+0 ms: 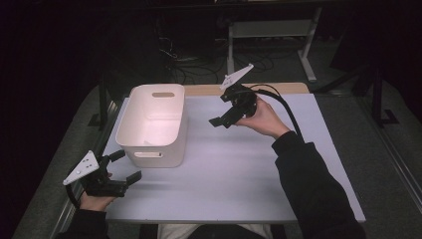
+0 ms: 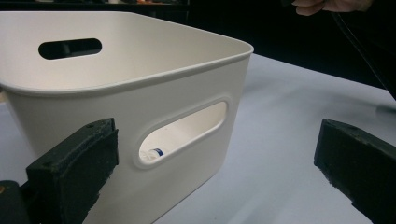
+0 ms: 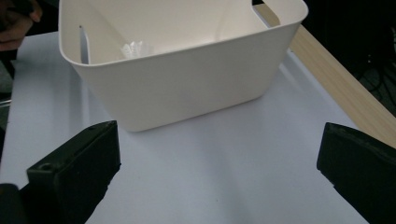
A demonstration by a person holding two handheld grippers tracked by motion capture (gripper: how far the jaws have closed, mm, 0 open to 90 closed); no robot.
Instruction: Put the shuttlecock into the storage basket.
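High view has the white bin [image 1: 154, 124] on the bench's [image 1: 239, 169] left half with both my grippers' jaws spread empty, so I'd bring the left gripper [image 1: 124, 181] squarely onto the near handle slot [image 2: 184, 133].

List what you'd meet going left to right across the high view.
Left gripper → white bin → right gripper → right hand.
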